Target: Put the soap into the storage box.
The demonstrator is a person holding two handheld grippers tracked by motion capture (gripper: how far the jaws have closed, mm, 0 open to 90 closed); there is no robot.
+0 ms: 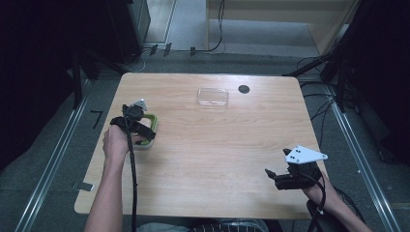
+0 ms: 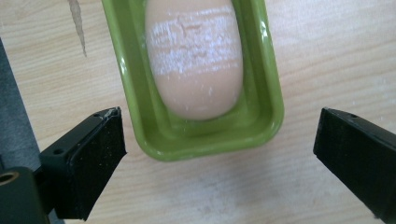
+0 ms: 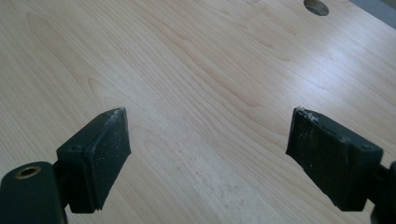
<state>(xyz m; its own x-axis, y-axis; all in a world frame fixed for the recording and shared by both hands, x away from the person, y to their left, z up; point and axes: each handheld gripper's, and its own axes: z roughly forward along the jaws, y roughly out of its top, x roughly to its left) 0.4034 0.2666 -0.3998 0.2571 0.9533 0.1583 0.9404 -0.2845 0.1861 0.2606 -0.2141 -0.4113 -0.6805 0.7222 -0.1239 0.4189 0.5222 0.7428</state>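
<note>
A green oblong tray (image 2: 268, 100) lies on the wooden table and holds a tan oval bun (image 2: 194, 60) dusted with white across its top. My left gripper (image 2: 219, 135) hangs over the near end of that tray, jaws spread wider than the tray with nothing between the pads. In the high view the left gripper (image 1: 139, 124) sits at the table's left over the tray (image 1: 154, 126). My right gripper (image 1: 277, 163) rests near the front right of the table, open. In its own view the right gripper (image 3: 208, 133) frames bare wood.
A clear plastic container (image 1: 212, 96) lies at the back middle of the table. Beside it is a dark round hole (image 1: 244, 89), also seen as the hole (image 3: 316, 6) in the right gripper view. Black stands and cables surround the table.
</note>
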